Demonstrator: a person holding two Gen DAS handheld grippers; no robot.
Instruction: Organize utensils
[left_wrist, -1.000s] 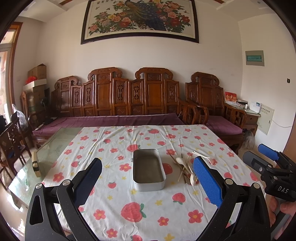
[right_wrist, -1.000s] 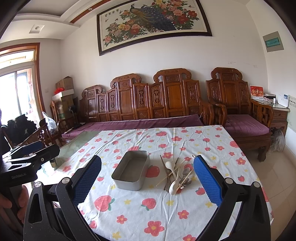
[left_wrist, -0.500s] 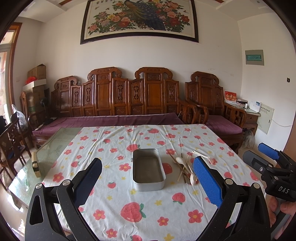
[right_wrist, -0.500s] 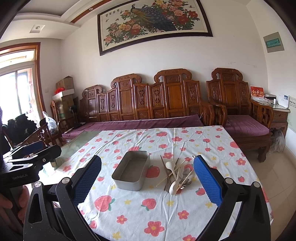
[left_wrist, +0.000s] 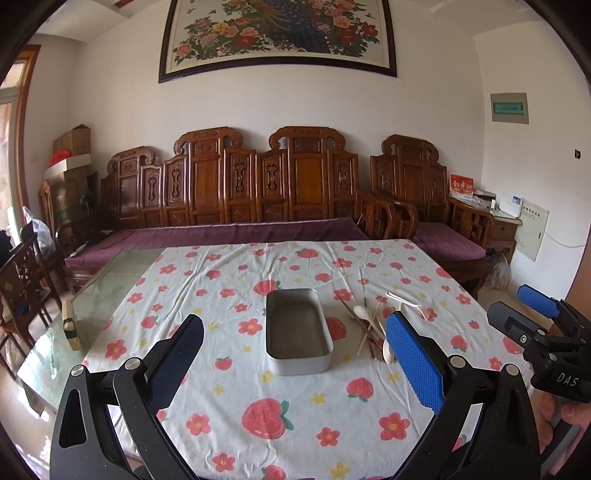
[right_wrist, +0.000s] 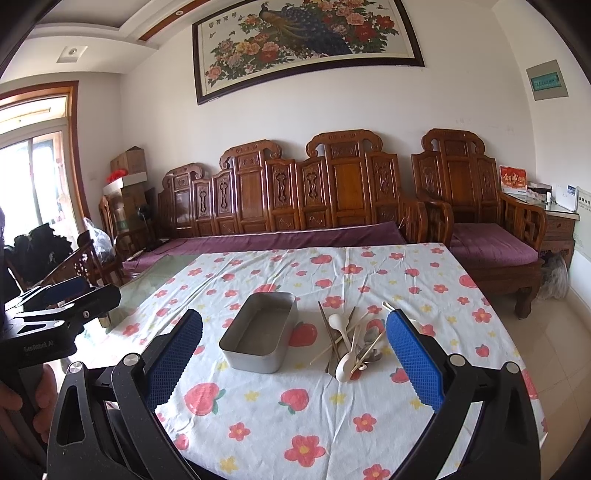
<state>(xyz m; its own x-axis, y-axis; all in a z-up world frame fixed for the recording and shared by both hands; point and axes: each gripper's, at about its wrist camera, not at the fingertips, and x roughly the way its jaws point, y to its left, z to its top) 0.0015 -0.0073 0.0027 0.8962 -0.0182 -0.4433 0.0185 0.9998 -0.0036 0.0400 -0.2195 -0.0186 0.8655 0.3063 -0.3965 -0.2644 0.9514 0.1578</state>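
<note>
Left hand-held gripper (left_wrist: 295, 347): jaws spread wide, nothing between them, held above the near edge of the bench (left_wrist: 258, 424). Right hand-held gripper (right_wrist: 295, 343): likewise spread wide and empty.

Metal tray (left_wrist: 297, 330) sits straight ahead of the left hand-held gripper, centred between its fingers; tray is empty. Pile of utensils (right_wrist: 351, 339), white spoons and wooden chopsticks crossed over one another, lies just right of the tray, ahead of the right hand-held gripper and close to its right finger. Floral cloth (right_wrist: 332, 424) covers the bench.
</note>
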